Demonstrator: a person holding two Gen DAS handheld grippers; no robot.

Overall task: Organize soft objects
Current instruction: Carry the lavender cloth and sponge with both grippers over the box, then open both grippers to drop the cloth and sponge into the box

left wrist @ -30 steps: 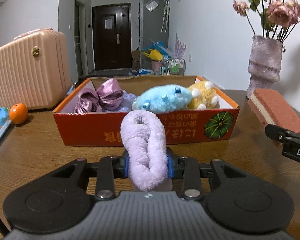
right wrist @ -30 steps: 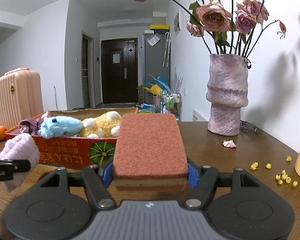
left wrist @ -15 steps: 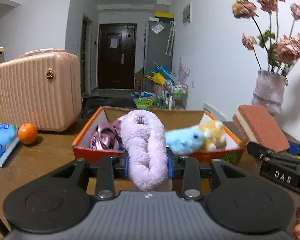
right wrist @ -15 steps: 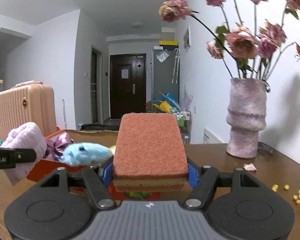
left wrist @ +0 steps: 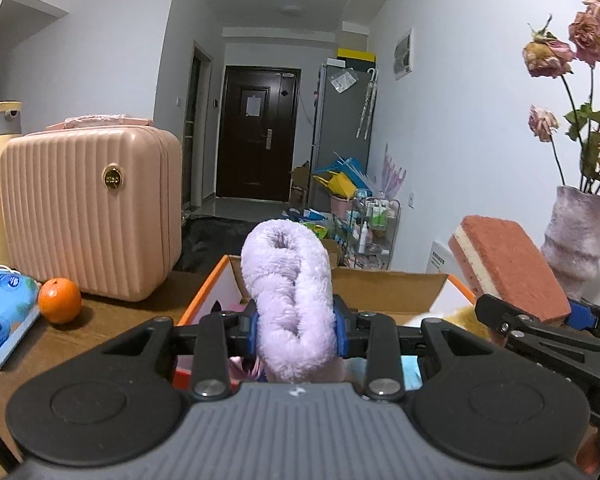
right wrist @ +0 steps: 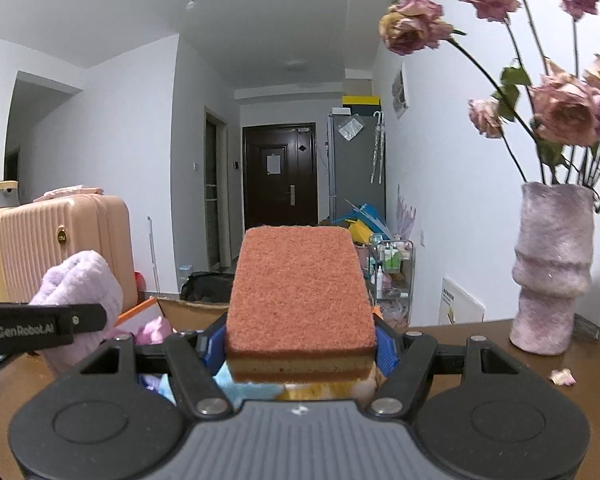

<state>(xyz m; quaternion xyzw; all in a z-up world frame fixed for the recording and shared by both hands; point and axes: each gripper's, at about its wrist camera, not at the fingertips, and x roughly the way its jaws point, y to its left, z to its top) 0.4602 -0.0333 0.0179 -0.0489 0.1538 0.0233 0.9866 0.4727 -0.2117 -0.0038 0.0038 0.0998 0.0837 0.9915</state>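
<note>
My left gripper is shut on a fluffy lilac towel roll and holds it above the orange cardboard box. My right gripper is shut on a red-topped sponge and holds it over the same box; the sponge also shows in the left wrist view. The towel roll shows at the left of the right wrist view. The box's plush toys are mostly hidden under both grippers; a yellow one peeks out.
A pink suitcase, an orange and a blue tissue pack sit at the table's left. A purple vase with dried roses stands at the right, with petals on the table.
Both grippers have risen and moved forward over the box, still holding the towel roll and the sponge. The box's contents have dropped out of sight beneath them.
</note>
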